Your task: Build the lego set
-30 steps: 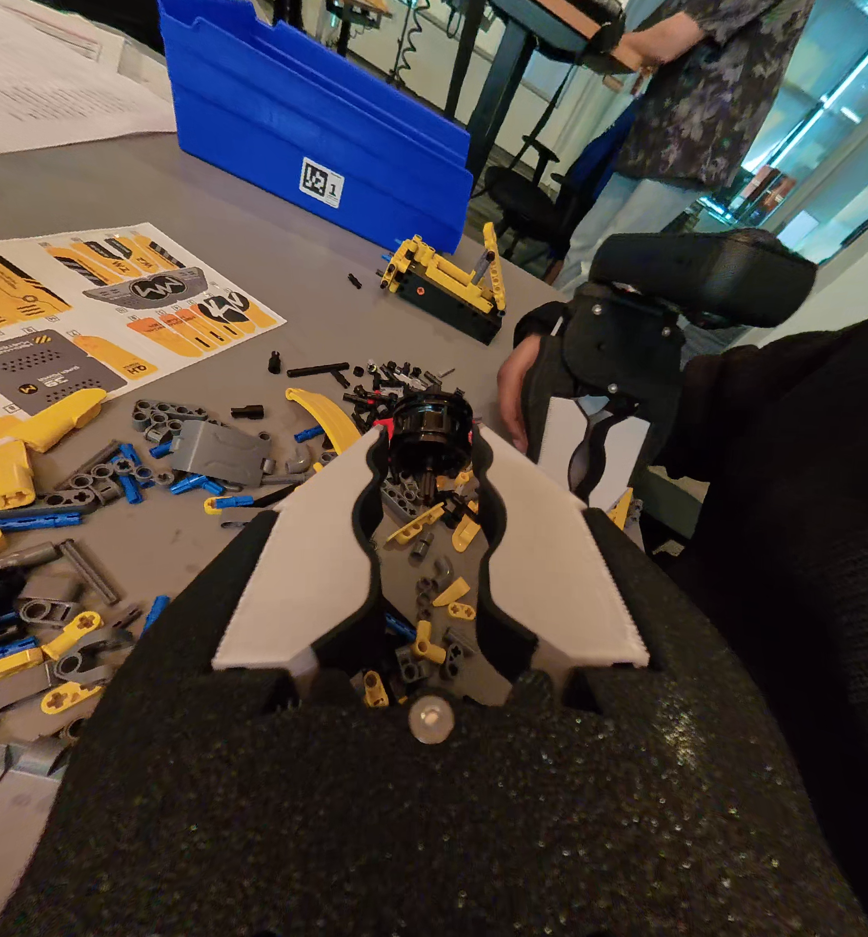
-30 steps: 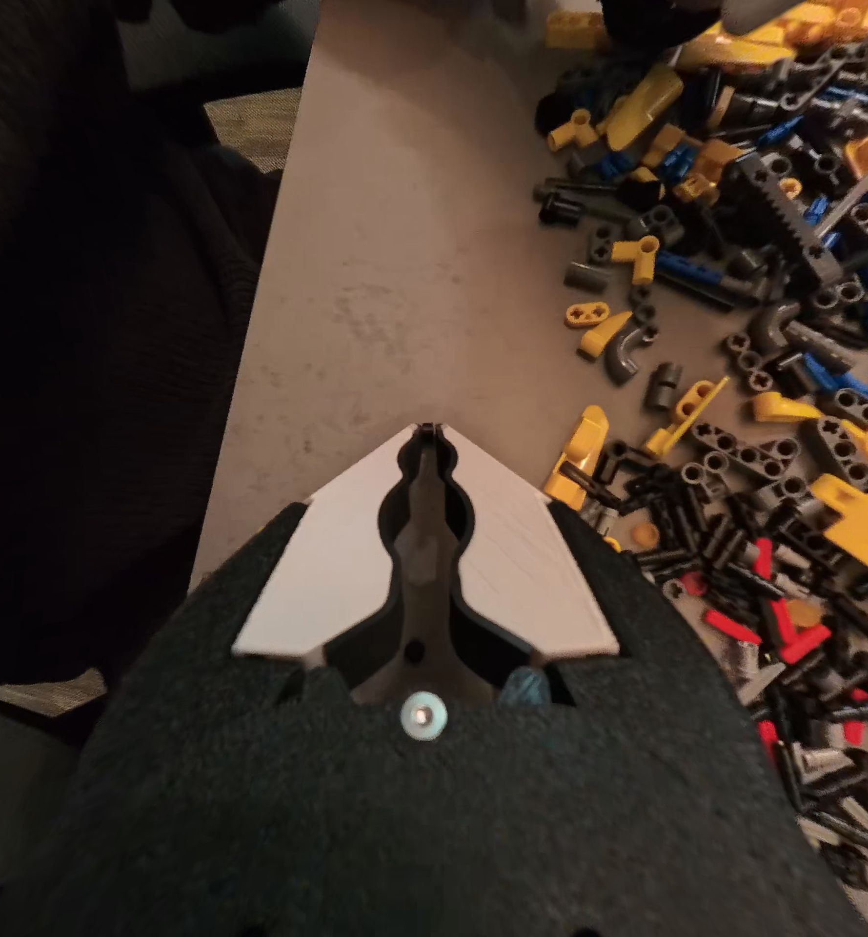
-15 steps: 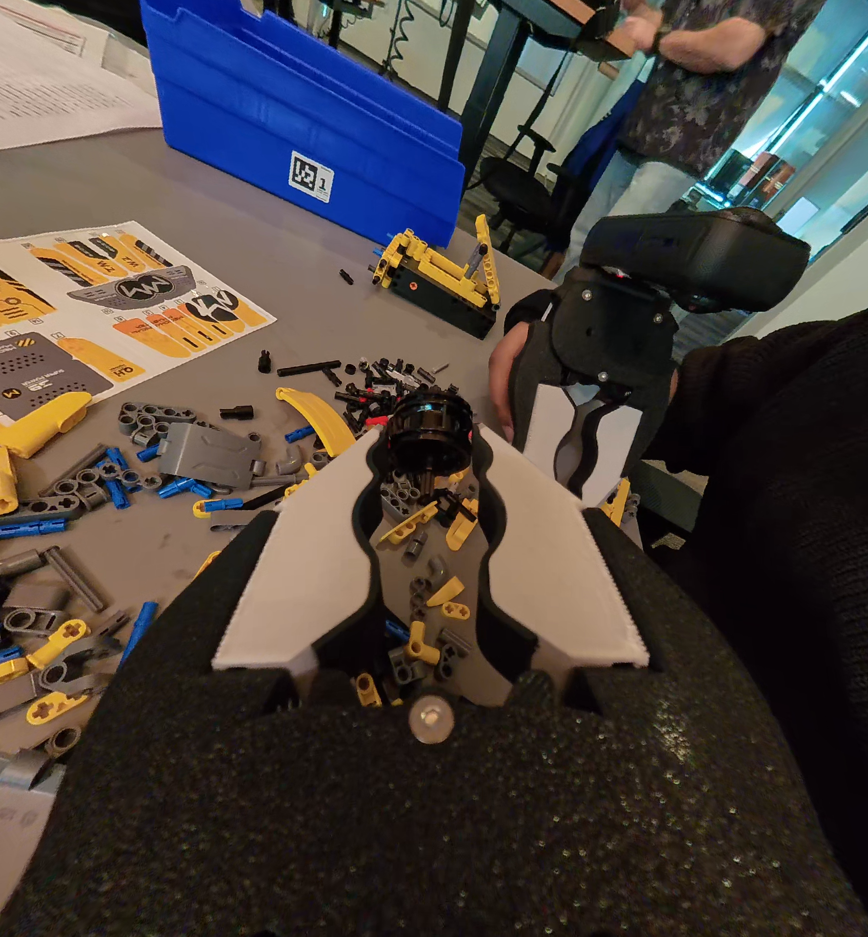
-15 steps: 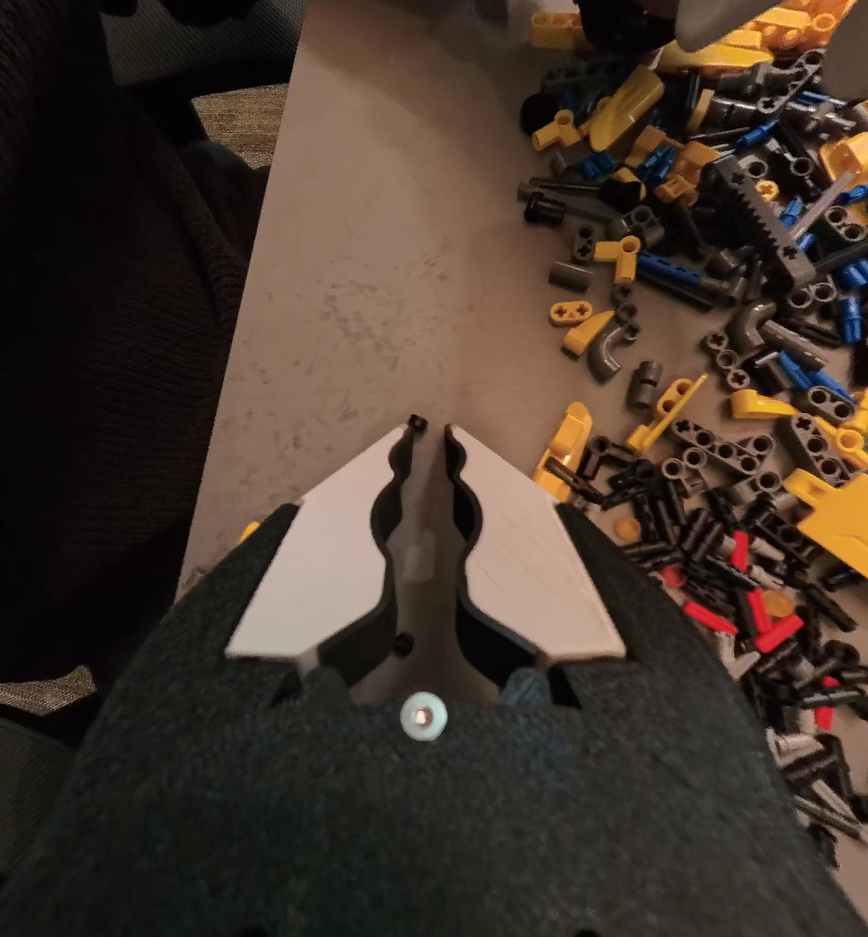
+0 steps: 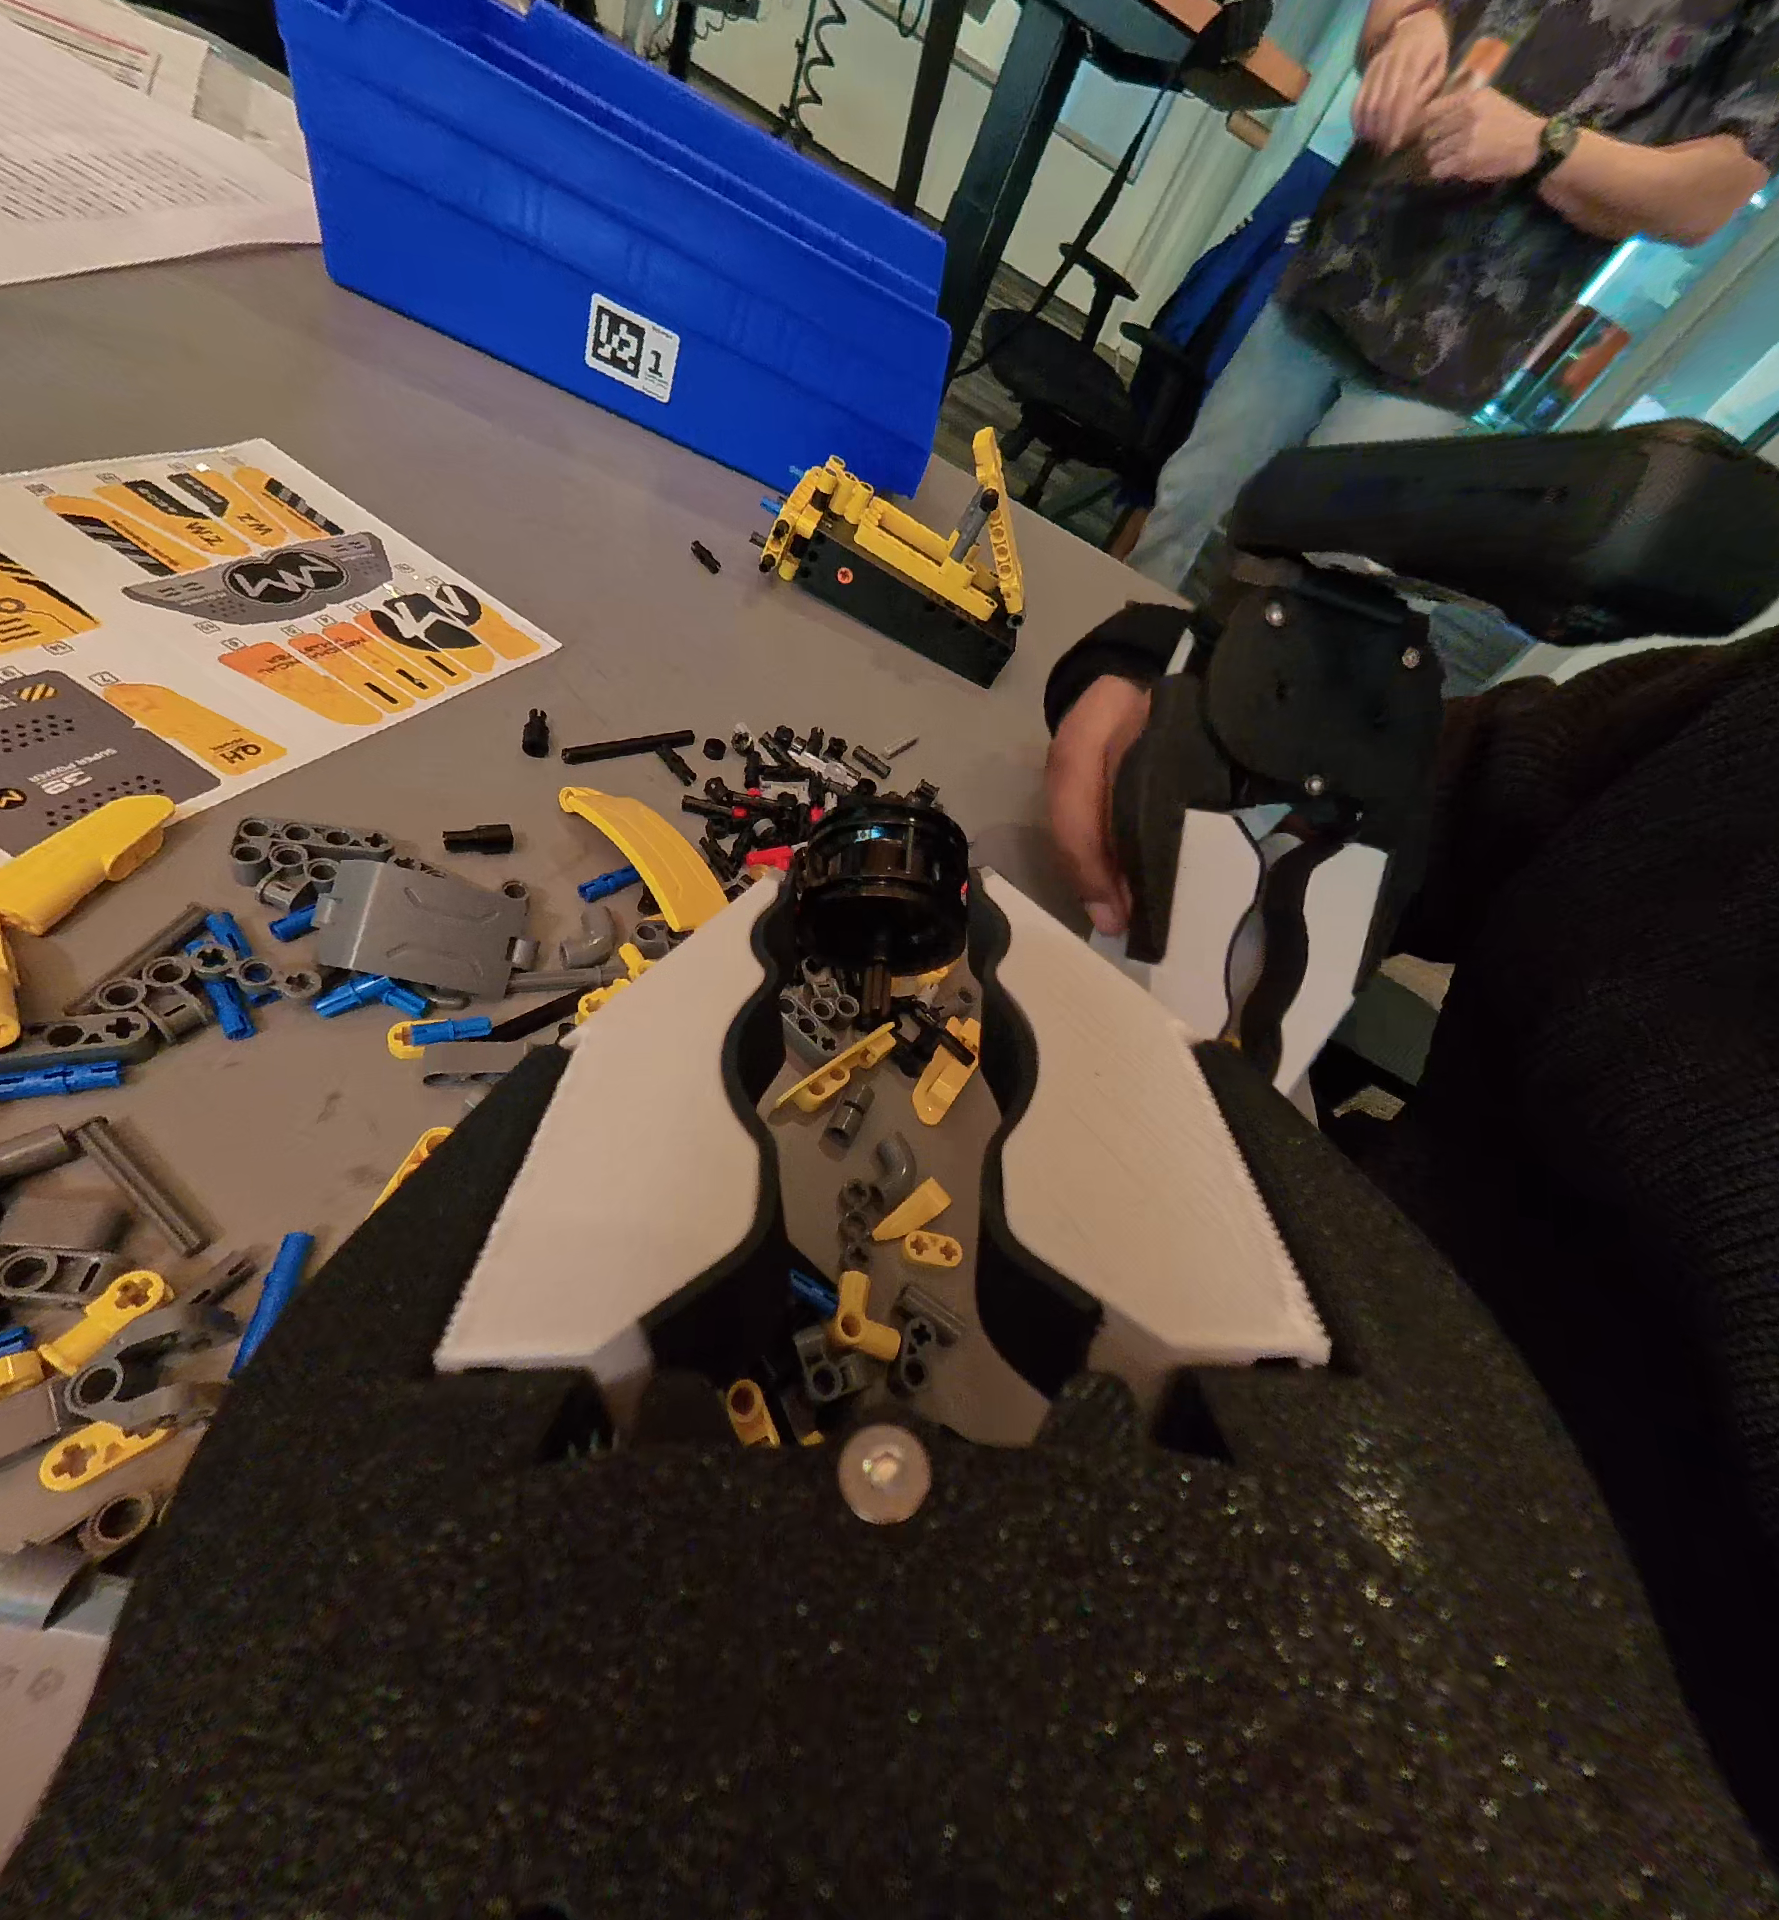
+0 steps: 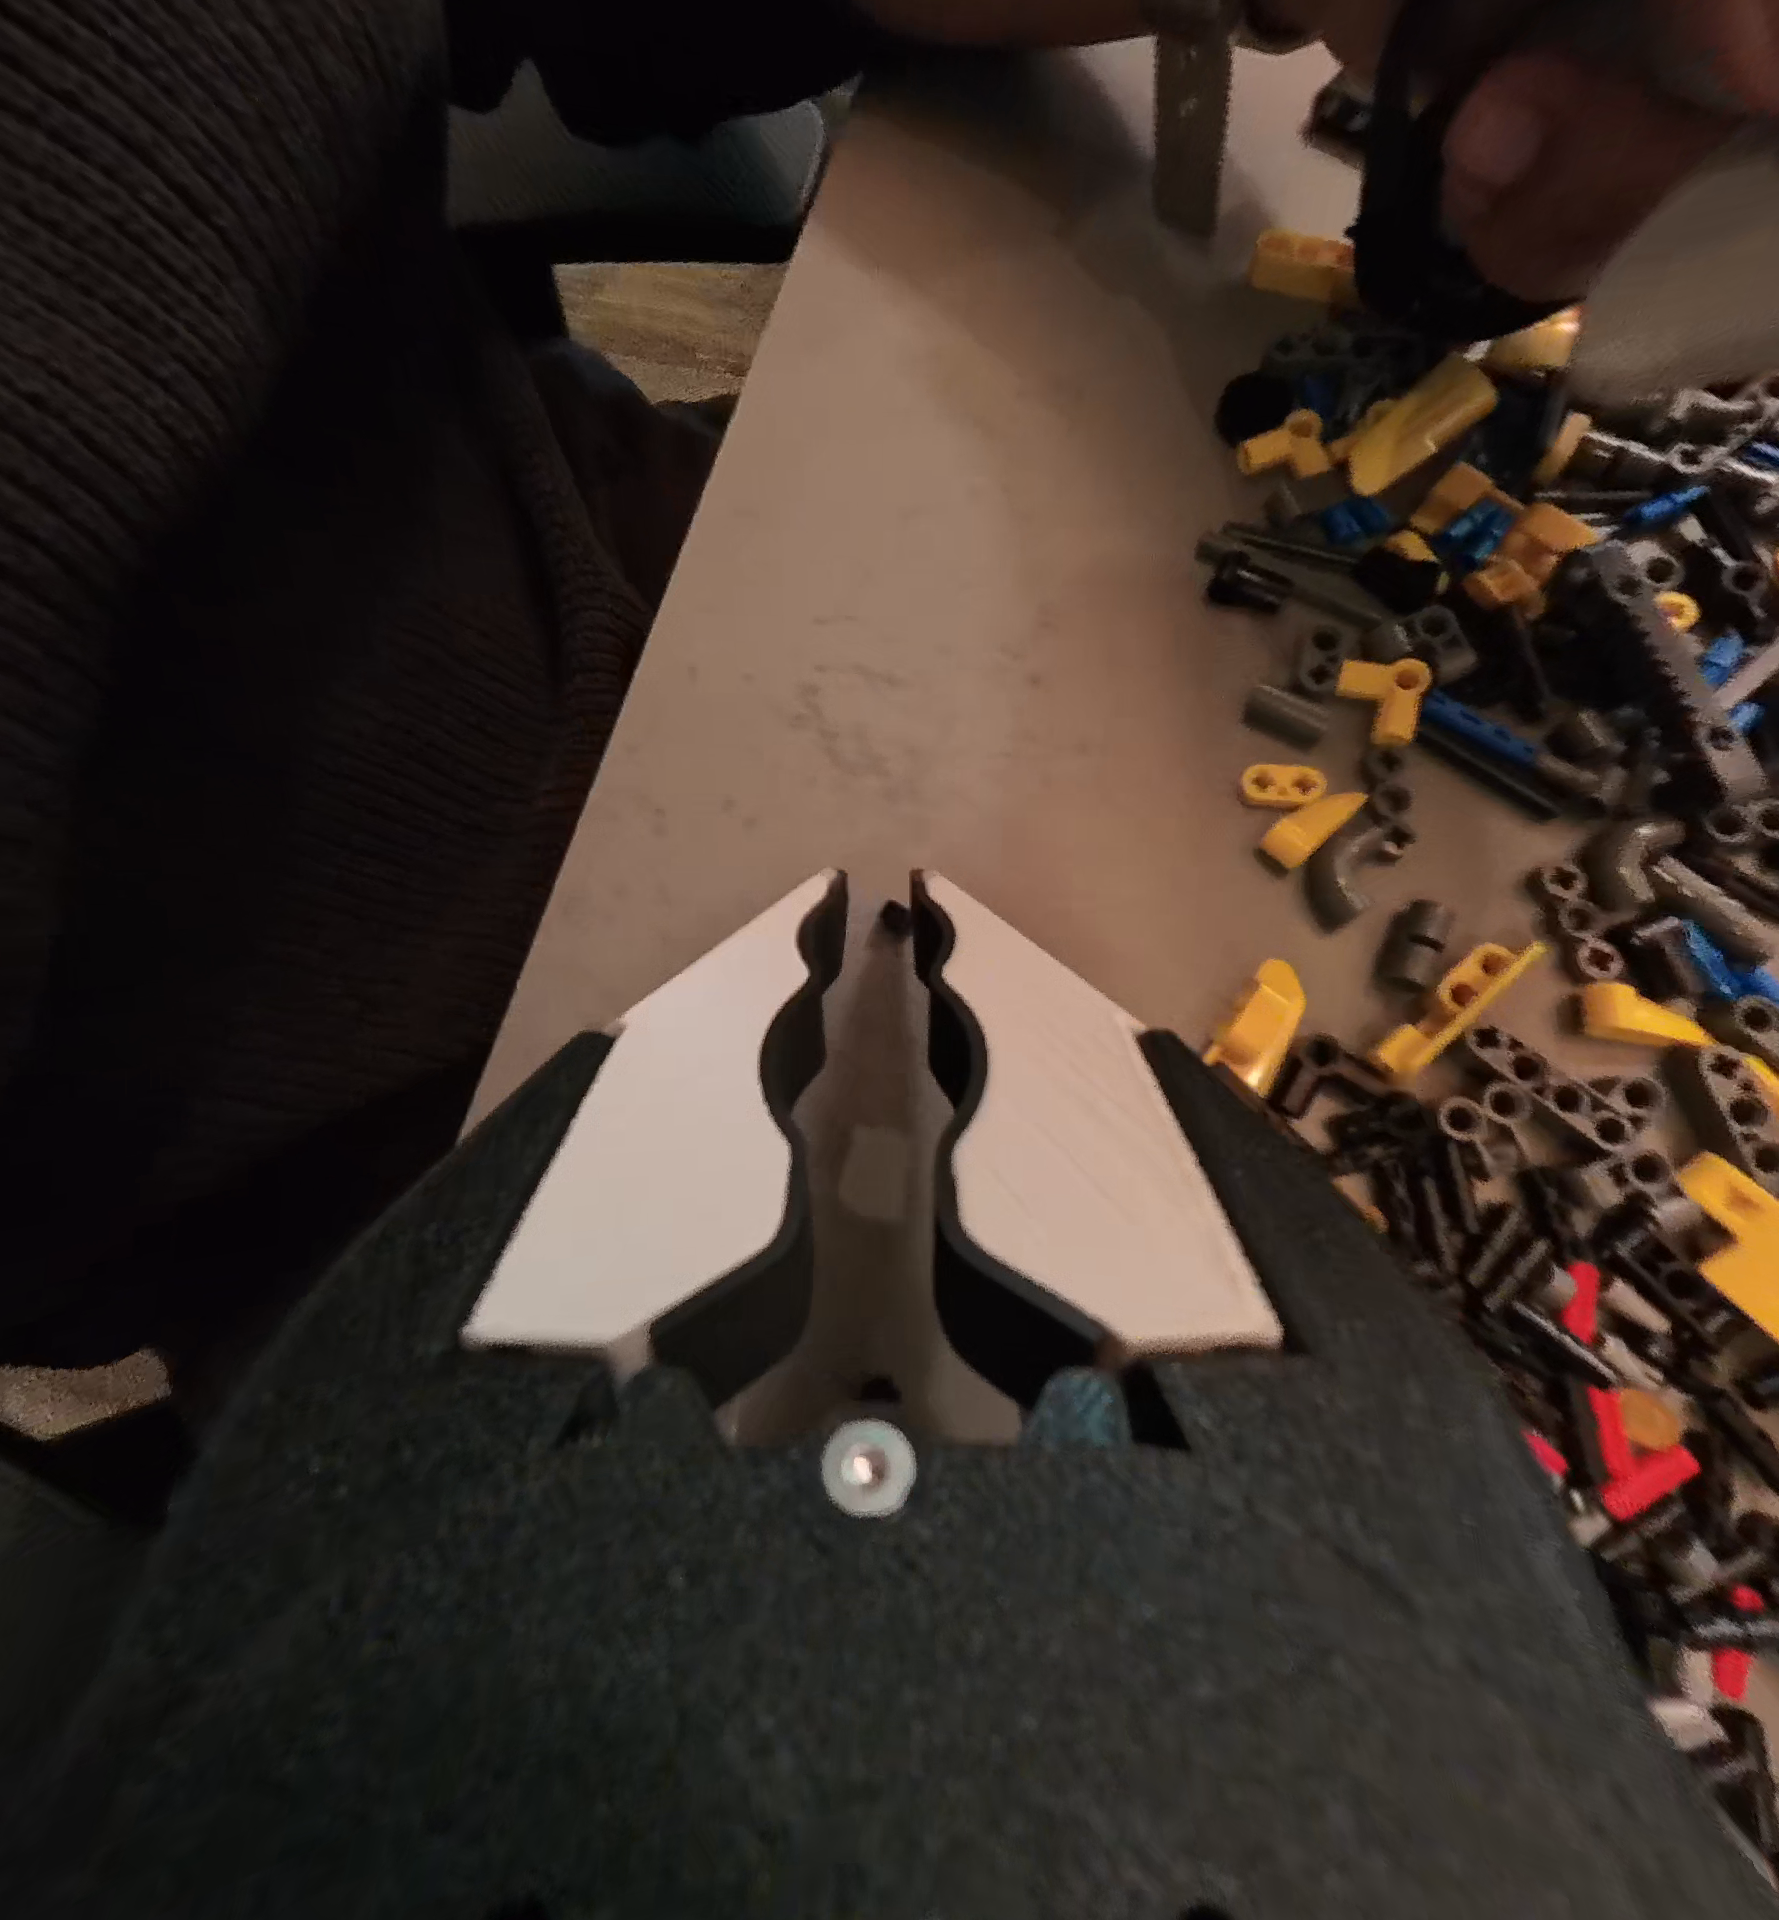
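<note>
the left gripper (image 5: 880, 904) clamps a black wheel hub (image 5: 880, 883) between its fingertips, lifted clear of the grey table (image 5: 573, 540). the pinch falls on the hub's round sides, so its stubby axle end points back toward the camera and stays free, which would suit fitting something onto it. below and behind the tips lies a scatter of small building parts (image 5: 864, 1226), yellow, grey and blue. out past the tips and to their left sits a curved yellow panel (image 5: 646, 852); farther left, a grey flat panel (image 5: 417, 925) and a sticker sheet (image 5: 189, 623). well ahead stand a part-built yellow and black assembly (image 5: 906, 571) and a blue bin (image 5: 604, 229), set out of the working patch.

the right gripper (image 6: 877, 894) hovers over a bare strip of table near the edge, its jaws parted by a narrow gap. a tiny black pin (image 6: 893, 916) shows in that gap just behind the tips; it seems to rest against the right finger rather than be pinched, though the view is too dim and blurred to be sure. to this gripper's right spreads a loose pile of pins and beams (image 6: 1550, 1091), within easy reach.
</note>
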{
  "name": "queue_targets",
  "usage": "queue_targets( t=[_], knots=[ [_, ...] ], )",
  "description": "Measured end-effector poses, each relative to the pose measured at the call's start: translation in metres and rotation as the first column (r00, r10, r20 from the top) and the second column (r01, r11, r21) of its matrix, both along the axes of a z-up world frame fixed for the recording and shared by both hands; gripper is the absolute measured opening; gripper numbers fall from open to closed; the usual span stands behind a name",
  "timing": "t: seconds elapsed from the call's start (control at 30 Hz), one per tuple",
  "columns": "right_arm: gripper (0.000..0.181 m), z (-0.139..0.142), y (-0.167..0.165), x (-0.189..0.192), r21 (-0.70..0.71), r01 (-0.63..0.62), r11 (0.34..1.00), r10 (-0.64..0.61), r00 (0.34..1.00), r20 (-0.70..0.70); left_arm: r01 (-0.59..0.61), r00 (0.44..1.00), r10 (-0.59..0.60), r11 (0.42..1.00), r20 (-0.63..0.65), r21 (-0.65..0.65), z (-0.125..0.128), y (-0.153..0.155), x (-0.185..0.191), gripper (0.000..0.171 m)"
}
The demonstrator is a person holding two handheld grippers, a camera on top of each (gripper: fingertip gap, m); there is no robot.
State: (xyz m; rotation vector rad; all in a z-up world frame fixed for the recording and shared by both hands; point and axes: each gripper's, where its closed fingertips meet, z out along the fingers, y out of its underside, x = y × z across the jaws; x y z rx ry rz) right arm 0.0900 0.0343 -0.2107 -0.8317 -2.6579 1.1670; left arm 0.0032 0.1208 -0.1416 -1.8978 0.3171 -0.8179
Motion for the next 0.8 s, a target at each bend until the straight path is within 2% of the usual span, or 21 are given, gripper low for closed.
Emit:
queue_targets(
  t=[0.17, 0.8],
  knots=[
    [0.006, -0.007, -0.001, 0.001, 0.026, -0.01, 1.0, 0.01, 1.0, 0.014, 0.0, 1.0, 0.0, 1.0, 0.0, -0.005, -0.001, 0.0, 0.0, 0.032],
    [0.008, -0.013, 0.018, 0.008, 0.054, 0.022, 0.998, -0.027, 0.996, 0.087, 0.004, 1.0, -0.004, 1.0, -0.006, -0.007, -0.002, 0.0, 0.001, 0.032]
  ],
)
